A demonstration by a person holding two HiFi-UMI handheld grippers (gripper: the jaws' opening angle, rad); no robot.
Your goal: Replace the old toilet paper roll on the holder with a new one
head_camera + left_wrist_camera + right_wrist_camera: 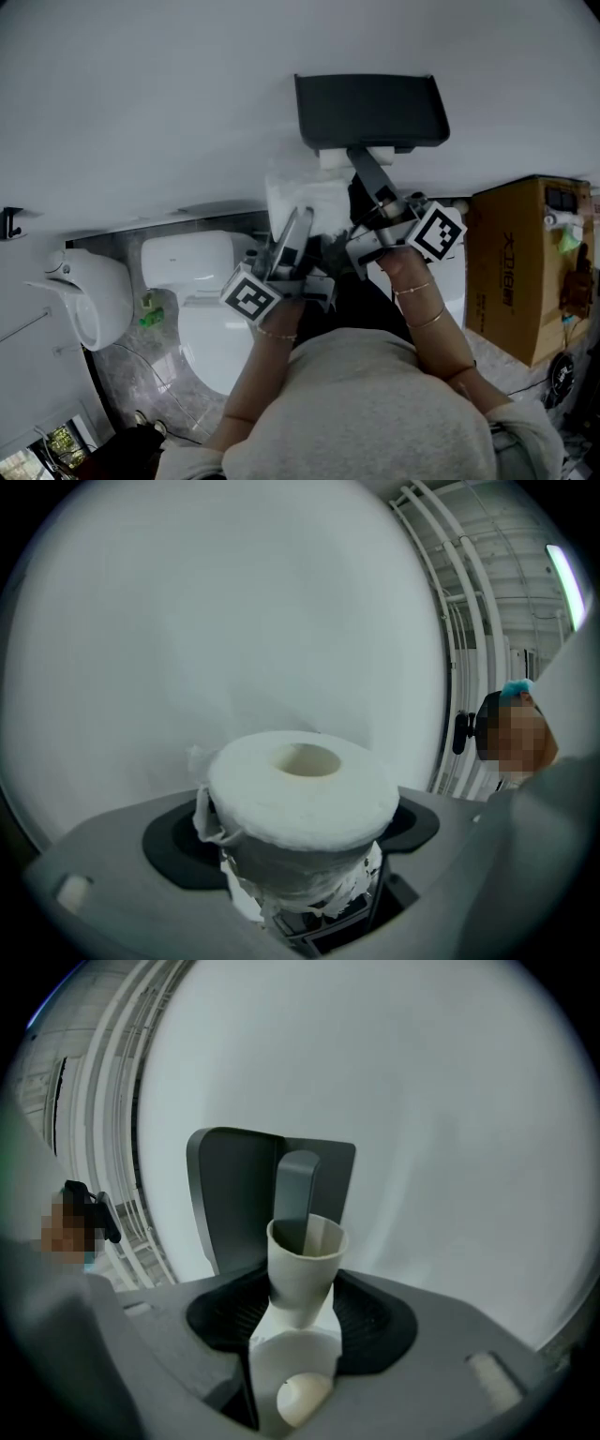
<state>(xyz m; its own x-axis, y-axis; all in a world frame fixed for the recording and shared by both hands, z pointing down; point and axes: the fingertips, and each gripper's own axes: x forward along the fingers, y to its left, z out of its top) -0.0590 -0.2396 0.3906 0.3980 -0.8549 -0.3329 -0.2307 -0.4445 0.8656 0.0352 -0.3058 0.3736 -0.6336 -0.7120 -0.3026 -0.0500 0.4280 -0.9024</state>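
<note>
The swap looks about halfway, judging from how things lie now: the old roll is down to a bare cardboard tube [305, 1260], and it is already caught in the right gripper [302, 1321], while the new roll [300, 789] waits in the left gripper [292, 246] just below and to the left of the dark holder [370, 111] on the white wall [141, 94]. In the right gripper view the jaws stand partly closed on the tube and pinch it at its waist hard enough to crease it inward, so its upper mouth flares open. The holder's grey arm [297, 1185] rises straight behind that mouth, and its lower end seems to sit inside the rim; whether the tube is fully clear of the arm I cannot tell. In the left gripper view the jaws are closed against the sides of the full roll, which stands on end between them with its hole facing the camera and its outer sheets crumpled and torn where the pads press. Still to do, as far as can be judged: draw the tube free of the arm, put it aside, then bring the new roll up and slide its hole over the arm. The toilet [202, 309] sits low on the left of the head view, well apart from both grippers
</note>
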